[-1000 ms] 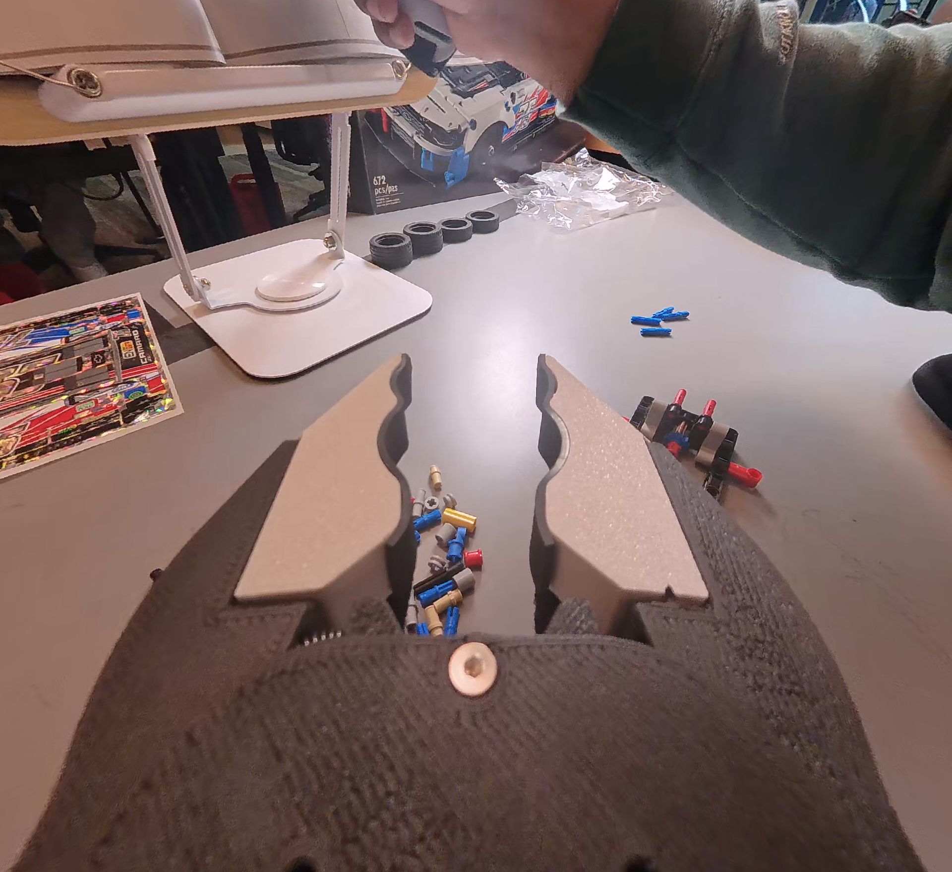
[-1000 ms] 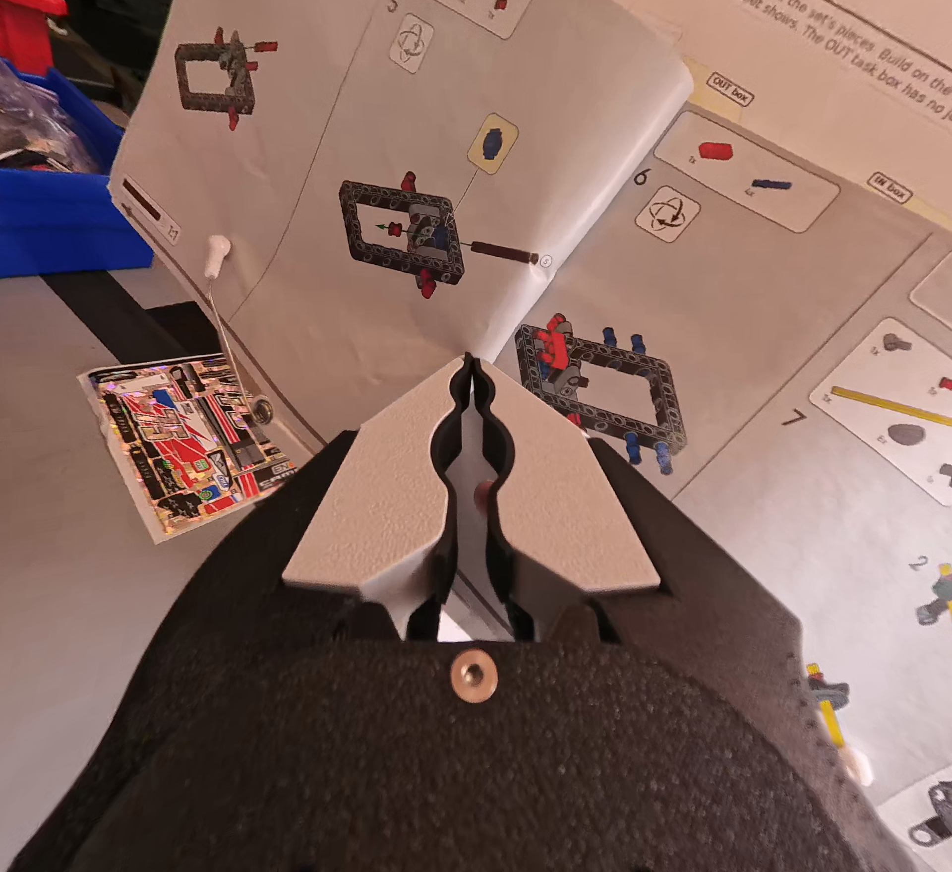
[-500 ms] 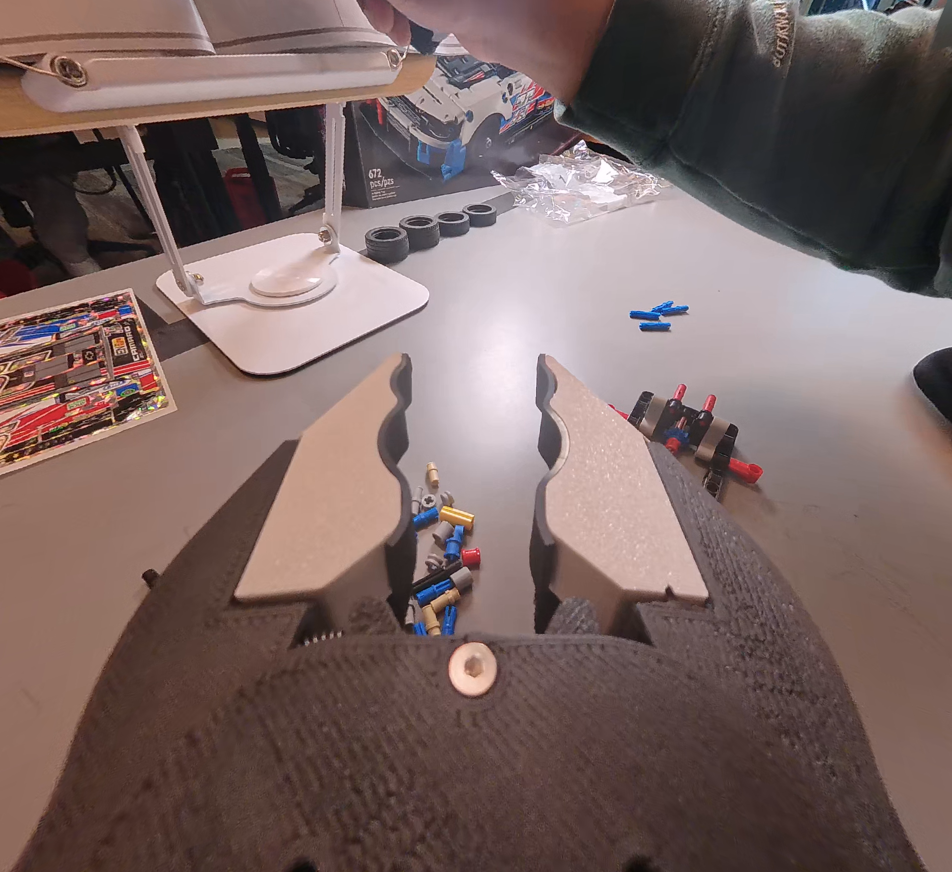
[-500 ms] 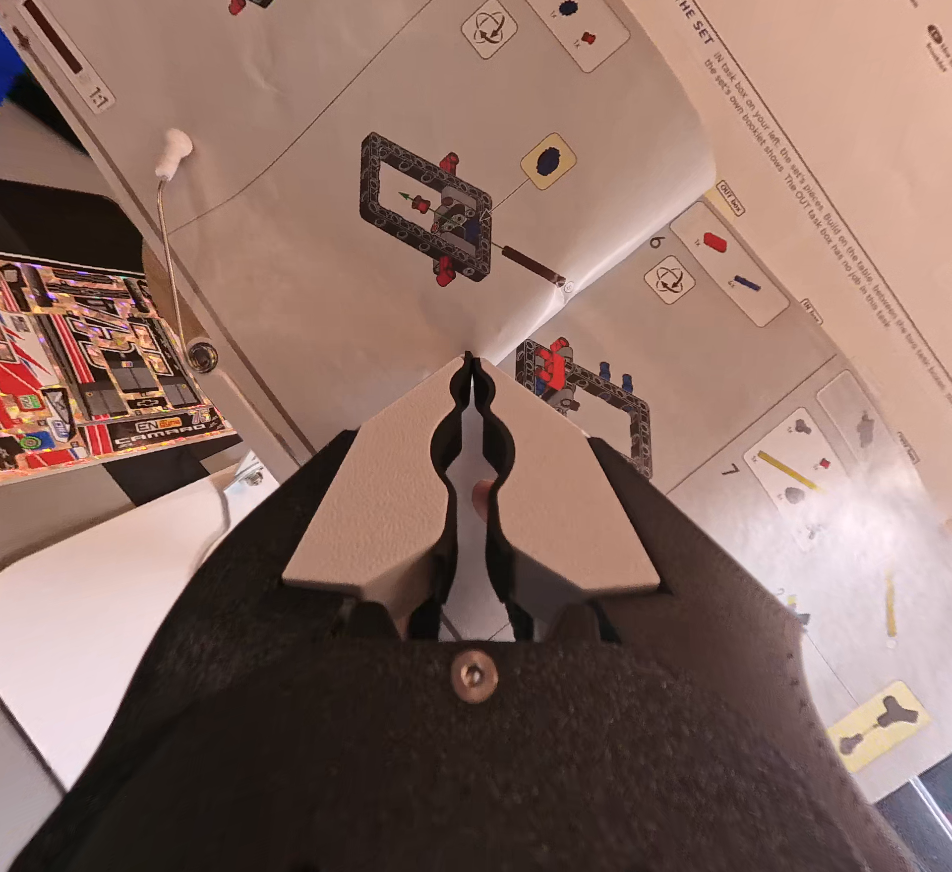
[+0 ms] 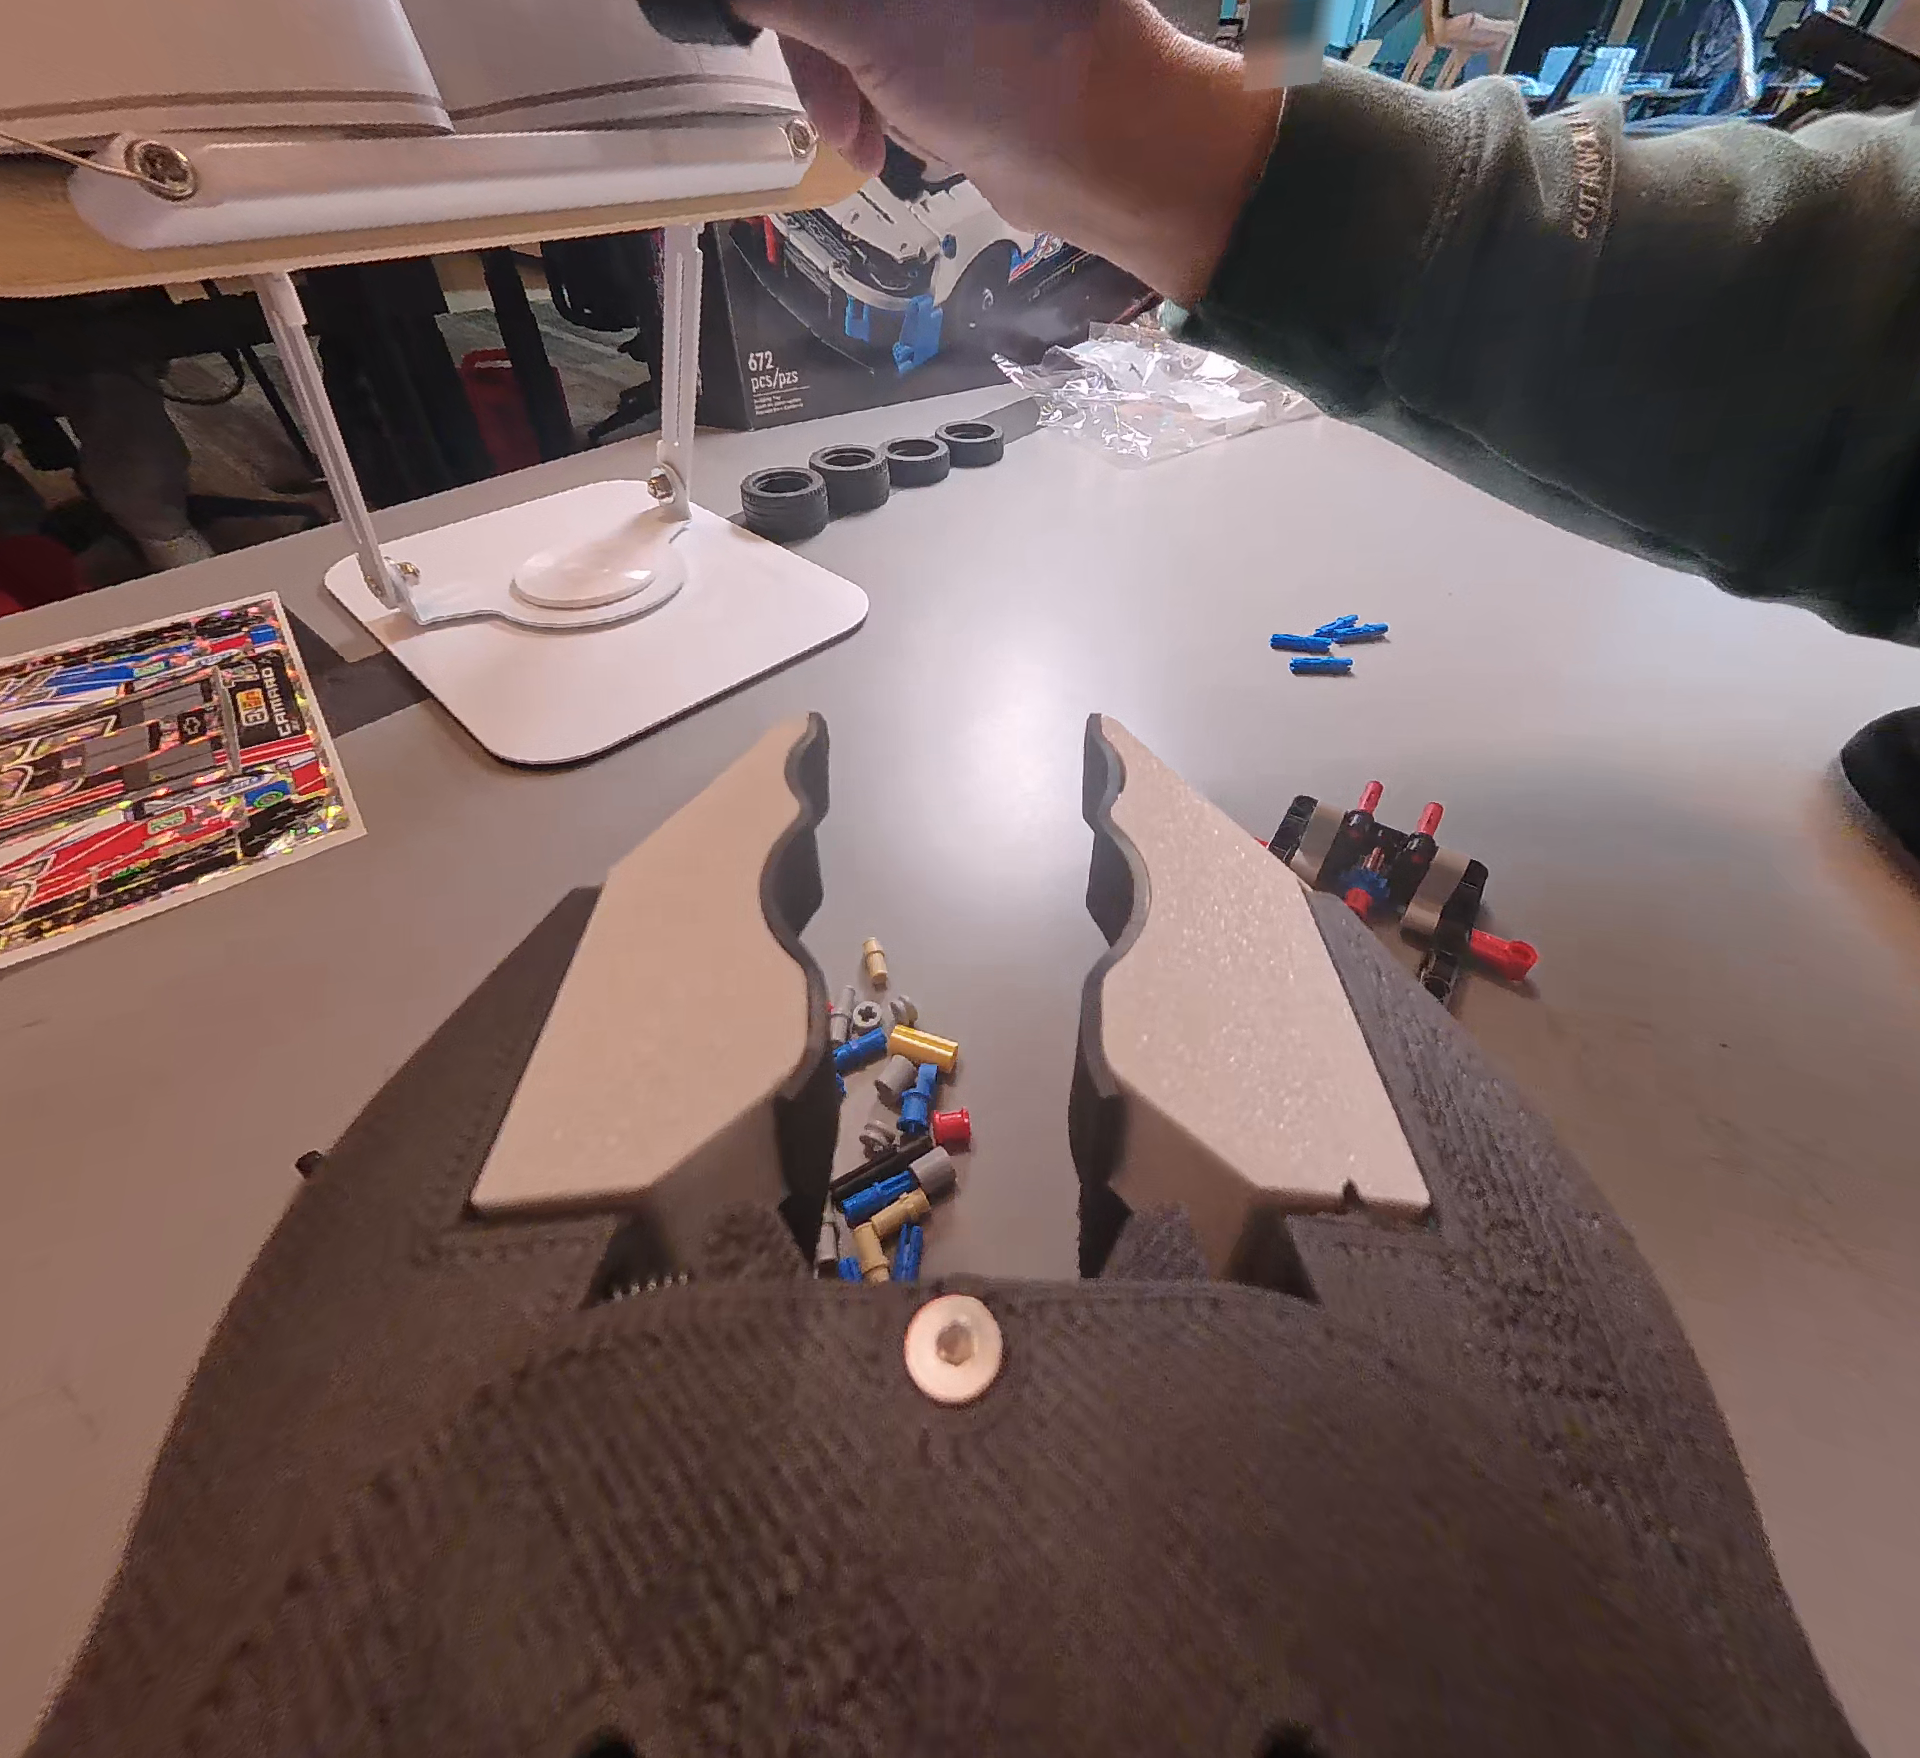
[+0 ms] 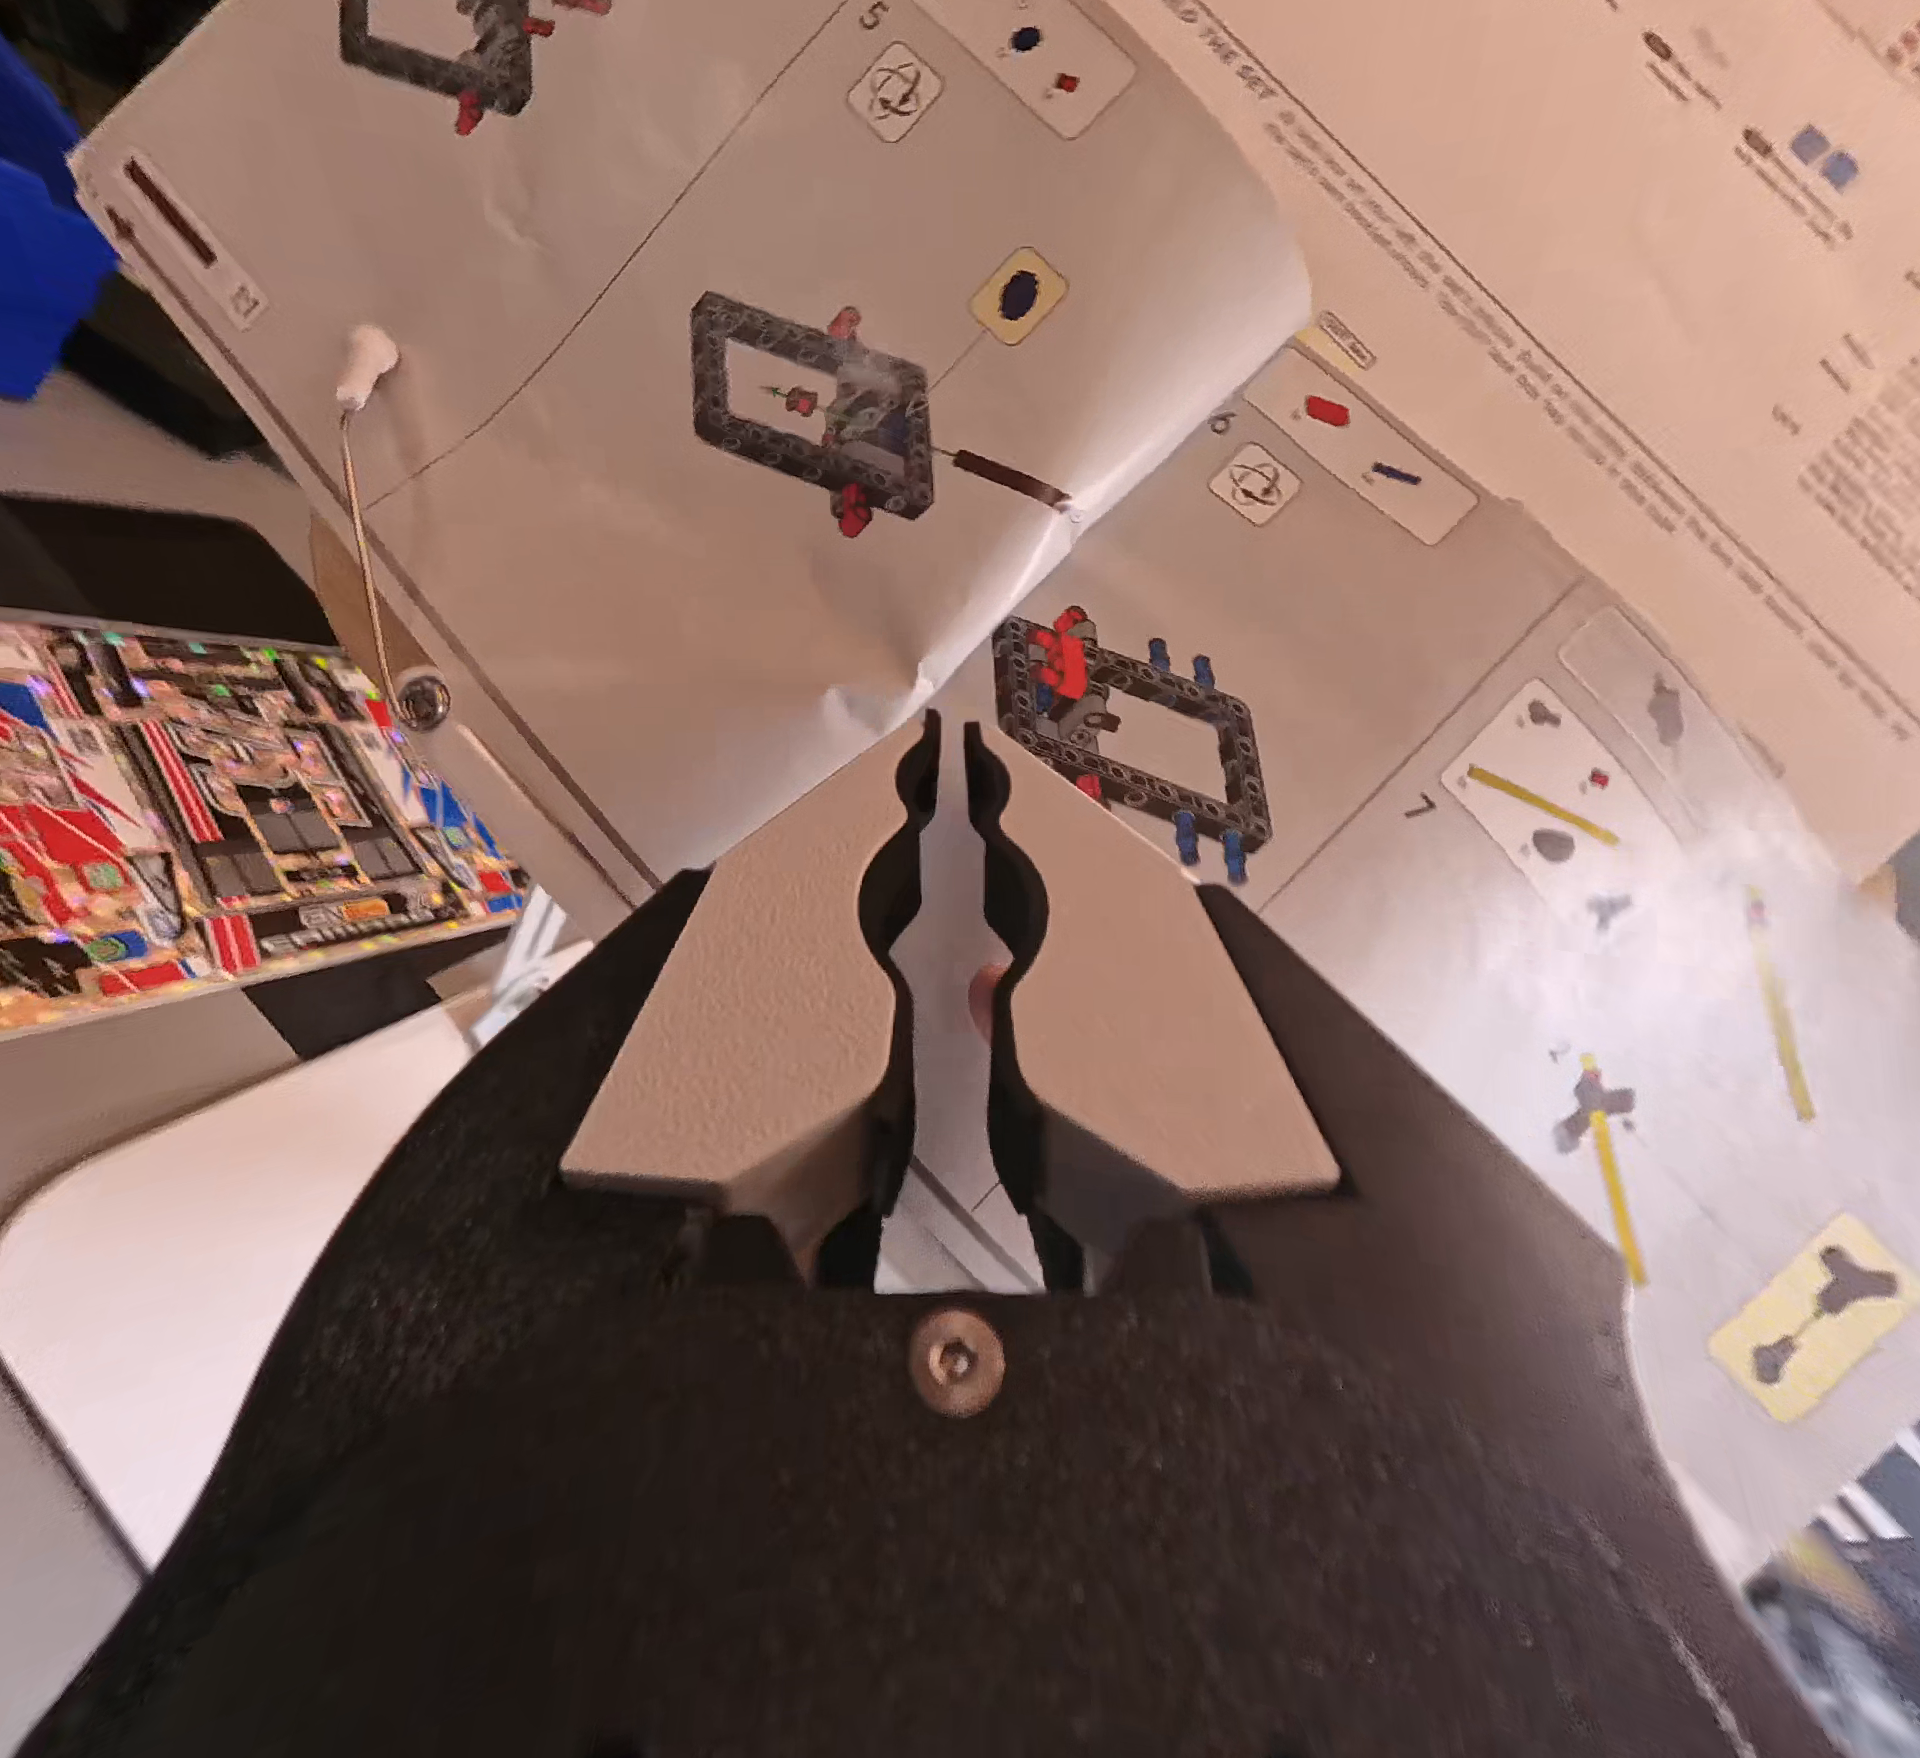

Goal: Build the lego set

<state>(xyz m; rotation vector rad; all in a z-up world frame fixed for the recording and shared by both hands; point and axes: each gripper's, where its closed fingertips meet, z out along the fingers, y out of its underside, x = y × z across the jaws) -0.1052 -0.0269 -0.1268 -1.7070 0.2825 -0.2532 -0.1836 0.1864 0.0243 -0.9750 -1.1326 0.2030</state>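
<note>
The right tool [image 6: 951, 737], its fingers drawn to a narrow slit, pinches the lower edge of a page of the instruction booklet [image 6: 727, 254], which is propped on a white stand [image 5: 582, 638] above the grey tabletop [image 5: 1039, 586]. The page curls up from the spread beneath, so the step in hand looks to be turning it, a check of the build order rather than any joining of parts.

The left tool [image 5: 951, 737] hangs over the tabletop with fingers spread wide and nothing between them. Under it lies a scatter of small pins and connectors [image 5: 894, 1116]. To its right rests the part-built frame assembly [image 5: 1382, 867] with red pins, and beyond that a few loose blue pins [image 5: 1325, 643]. Four tyres [image 5: 868, 477] line up near the set's box [image 5: 883, 326] (a sticker sheet [image 5: 145, 763] lies to the left).

Next, the page probably needs carrying fully over and letting go without tearing; then the left tool can choose a pin.
</note>
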